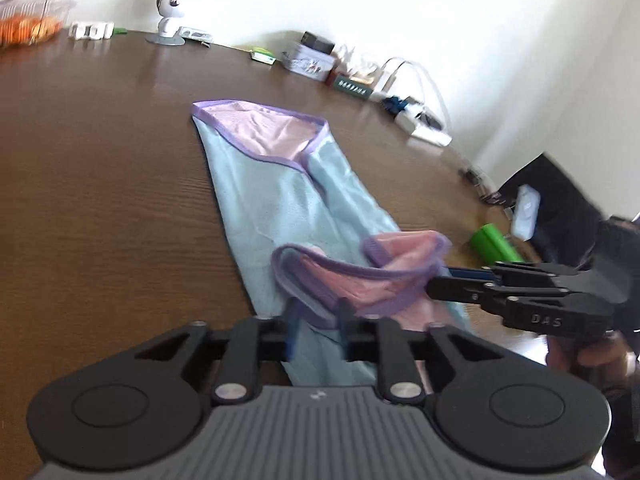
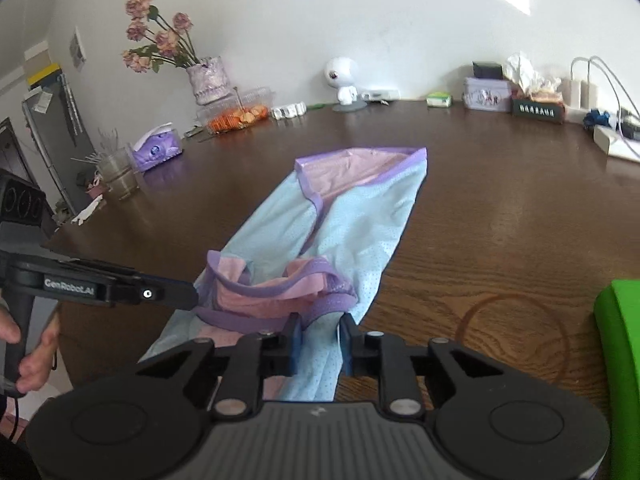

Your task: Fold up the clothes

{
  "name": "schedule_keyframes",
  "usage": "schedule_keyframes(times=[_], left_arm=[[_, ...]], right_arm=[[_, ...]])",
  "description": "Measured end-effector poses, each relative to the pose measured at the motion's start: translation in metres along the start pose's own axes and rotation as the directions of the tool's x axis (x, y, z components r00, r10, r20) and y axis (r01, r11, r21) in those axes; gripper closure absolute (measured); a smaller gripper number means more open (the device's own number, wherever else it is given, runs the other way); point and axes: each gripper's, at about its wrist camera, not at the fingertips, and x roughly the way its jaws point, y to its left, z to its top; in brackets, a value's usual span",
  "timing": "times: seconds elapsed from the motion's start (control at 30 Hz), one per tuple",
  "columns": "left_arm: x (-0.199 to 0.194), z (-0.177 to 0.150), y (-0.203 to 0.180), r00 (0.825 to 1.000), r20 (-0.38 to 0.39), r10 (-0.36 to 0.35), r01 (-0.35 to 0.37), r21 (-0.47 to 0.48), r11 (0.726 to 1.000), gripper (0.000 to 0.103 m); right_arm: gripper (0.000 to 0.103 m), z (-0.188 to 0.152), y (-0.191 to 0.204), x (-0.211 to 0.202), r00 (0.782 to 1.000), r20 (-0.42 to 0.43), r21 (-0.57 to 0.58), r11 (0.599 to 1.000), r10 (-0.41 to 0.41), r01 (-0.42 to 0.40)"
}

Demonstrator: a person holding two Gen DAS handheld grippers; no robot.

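The brown wooden table (image 2: pixel 480 216) carries a light blue garment (image 2: pixel 360 224) with purple trim, its near end bunched. The left gripper (image 1: pixel 318 312) and right gripper (image 2: pixel 320 330) each straddle that bunched hem, fingers apart, apparently not pinching.

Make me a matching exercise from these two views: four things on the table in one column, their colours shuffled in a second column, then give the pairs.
Things:
1. garment body
2. garment trim
3. small robot figurine
4. table

Colours:
A. dark brown
B. white
C. light blue
D. purple

Pairs: 1-C, 2-D, 3-B, 4-A
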Motion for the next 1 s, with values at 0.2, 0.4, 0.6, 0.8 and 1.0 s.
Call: schedule_keyframes(times=[0.2, 0.4, 0.6, 0.8, 1.0], left_arm=[[0.02, -0.013, -0.027, 0.996, -0.086, 0.004, 0.001, 0.057, 0.998, 0.092], [-0.002, -0.029, -0.012, 0.998, 0.01, 0.065, -0.064, -0.057, 0.996, 0.1], [-0.01, -0.031, -0.009, 0.994, 0.053, 0.092, -0.084, -0.124, 0.989, 0.061], [-0.012, -0.032, -0.017, 0.986, 0.069, 0.151, -0.143, -0.104, 0.984, 0.087], [-0.027, -0.052, -0.02, 0.982, 0.103, 0.156, -0.151, -0.051, 0.987, 0.06]], right_arm=[[0.078, 0.003, 0.007, 0.019, 0.998, -0.036, -0.088, 0.994, 0.055, -0.058], [0.097, -0.001, 0.011, 0.017, 1.0, 0.026, -0.08, 0.997, 0.01, -0.008], [0.071, -0.009, 0.02, 0.023, 0.993, -0.02, -0.133, 0.984, 0.113, -0.114], [0.089, -0.01, 0.021, 0.002, 0.994, 0.078, -0.085, 0.994, 0.074, -0.067], [0.071, -0.039, 0.018, -0.021, 0.996, -0.014, -0.132, 0.987, 0.085, -0.087]])
